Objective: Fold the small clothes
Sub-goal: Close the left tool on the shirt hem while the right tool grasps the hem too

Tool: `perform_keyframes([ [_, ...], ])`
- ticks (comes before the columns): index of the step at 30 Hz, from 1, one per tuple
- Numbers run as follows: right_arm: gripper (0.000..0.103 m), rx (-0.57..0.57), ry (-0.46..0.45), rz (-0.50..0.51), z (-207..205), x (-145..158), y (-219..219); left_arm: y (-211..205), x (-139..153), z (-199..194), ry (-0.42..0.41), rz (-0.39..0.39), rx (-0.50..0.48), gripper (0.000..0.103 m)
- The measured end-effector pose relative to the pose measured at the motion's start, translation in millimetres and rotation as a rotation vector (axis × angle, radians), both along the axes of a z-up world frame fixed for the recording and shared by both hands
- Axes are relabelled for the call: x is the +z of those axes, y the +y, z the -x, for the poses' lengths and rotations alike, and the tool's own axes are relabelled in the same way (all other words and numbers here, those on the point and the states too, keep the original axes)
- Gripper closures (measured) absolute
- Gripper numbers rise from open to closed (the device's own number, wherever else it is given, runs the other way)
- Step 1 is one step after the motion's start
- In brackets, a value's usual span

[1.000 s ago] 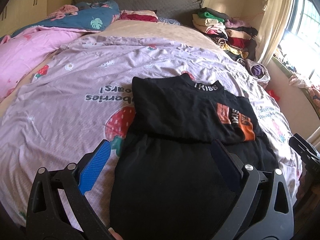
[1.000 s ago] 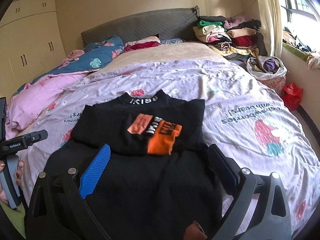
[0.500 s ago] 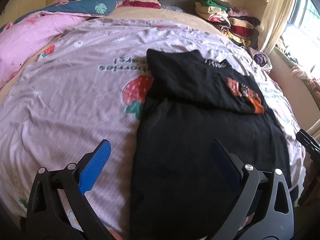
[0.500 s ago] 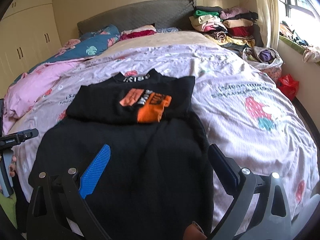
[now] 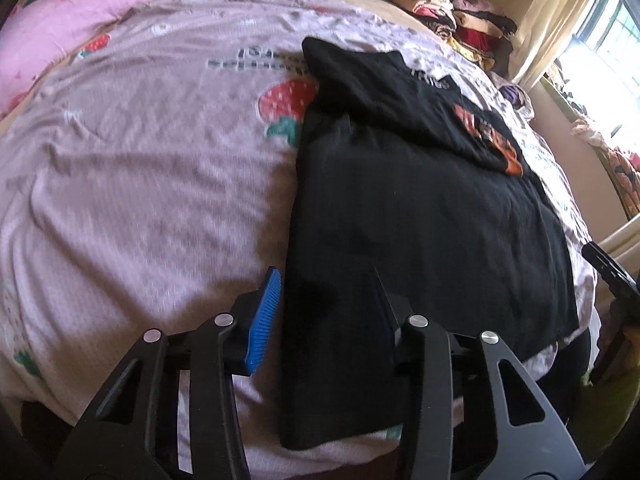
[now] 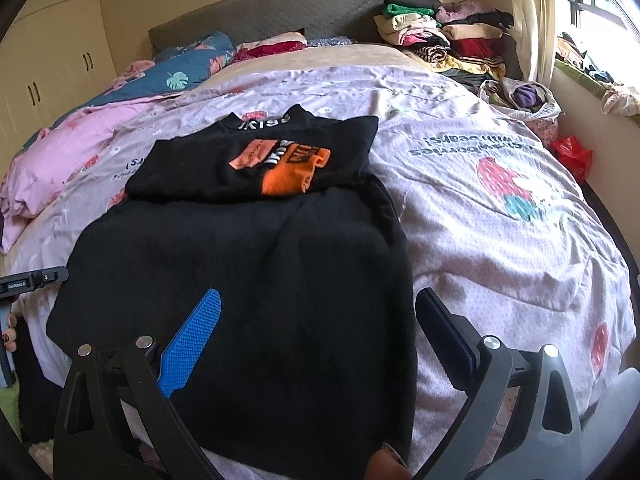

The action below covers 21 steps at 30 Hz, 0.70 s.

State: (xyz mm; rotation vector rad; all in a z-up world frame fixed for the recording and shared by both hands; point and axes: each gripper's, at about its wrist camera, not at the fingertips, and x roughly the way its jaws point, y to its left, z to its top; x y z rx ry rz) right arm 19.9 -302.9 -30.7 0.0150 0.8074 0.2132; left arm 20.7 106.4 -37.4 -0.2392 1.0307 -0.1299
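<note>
A black shirt (image 5: 420, 208) lies flat on the lilac strawberry bedspread (image 5: 140, 180), its top part folded down so the orange print (image 6: 288, 168) faces up. My left gripper (image 5: 325, 276) hangs low over the shirt's near left edge. Its jaws are closing, with that edge of black cloth between them and a gap still showing beside the blue pad (image 5: 266, 312). My right gripper (image 6: 320, 294) stands open over the near right part of the shirt (image 6: 248, 256), its right finger just past the cloth's right edge.
Folded clothes are stacked in a pile (image 6: 440, 36) at the bed's far right corner. A pink quilt (image 5: 52, 40) and a blue leaf-print pillow (image 6: 180, 72) lie at the far left. A bag of clothes (image 6: 520, 96) and a red bag (image 6: 572, 156) sit beside the bed.
Both grippers have sunk and come closer to the shirt's near end. The left jaws have narrowed from wide open around the shirt's left edge. The right jaws stay wide.
</note>
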Motion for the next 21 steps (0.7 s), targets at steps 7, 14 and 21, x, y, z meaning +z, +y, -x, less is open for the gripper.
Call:
perform_keyframes([
  [7, 0.006, 0.01, 0.045, 0.008, 13, -13, -9, -1, -16, 15, 0.047, 0.013, -0.022, 0.07],
  [14, 0.006, 0.029, 0.095, 0.013, 30, -28, -23, -4, -23, 28, 0.068, 0.024, -0.059, 0.075],
  [21, 0.023, 0.042, 0.164, 0.01, 46, -46, -39, -6, -27, 39, 0.074, 0.021, -0.068, 0.075],
])
